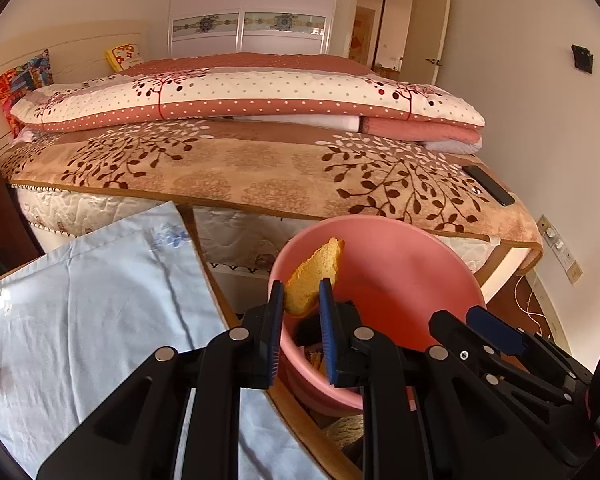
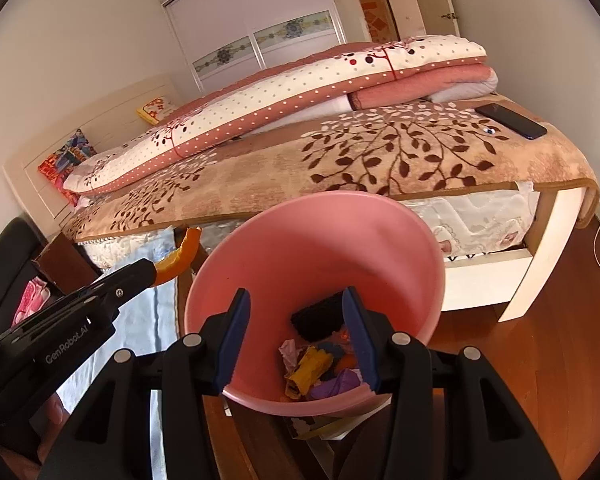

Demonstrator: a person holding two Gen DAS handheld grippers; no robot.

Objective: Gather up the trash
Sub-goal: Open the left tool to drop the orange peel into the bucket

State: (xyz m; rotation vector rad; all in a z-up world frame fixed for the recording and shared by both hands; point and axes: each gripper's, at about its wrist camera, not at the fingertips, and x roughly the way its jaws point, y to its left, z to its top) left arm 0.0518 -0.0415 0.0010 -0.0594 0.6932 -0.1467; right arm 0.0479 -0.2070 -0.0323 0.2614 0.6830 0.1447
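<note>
Gripping a piece of orange peel (image 1: 314,276) between its blue pads, the left gripper (image 1: 301,300) holds it above the near rim of the pink bin (image 1: 400,280) in the left wrist view, beside a table draped in a light blue cloth (image 1: 100,300). The right gripper (image 1: 496,330) shows at the bin's right side.

From the right wrist view, the right gripper (image 2: 296,336) has its jaws spread, grasping nothing, over the bin (image 2: 320,248), whose bottom holds crumpled trash (image 2: 320,368). The left gripper (image 2: 152,270) clamps the peel (image 2: 180,254) left of the rim. A black phone (image 2: 512,120) lies on the bed's blanket (image 2: 340,160).
</note>
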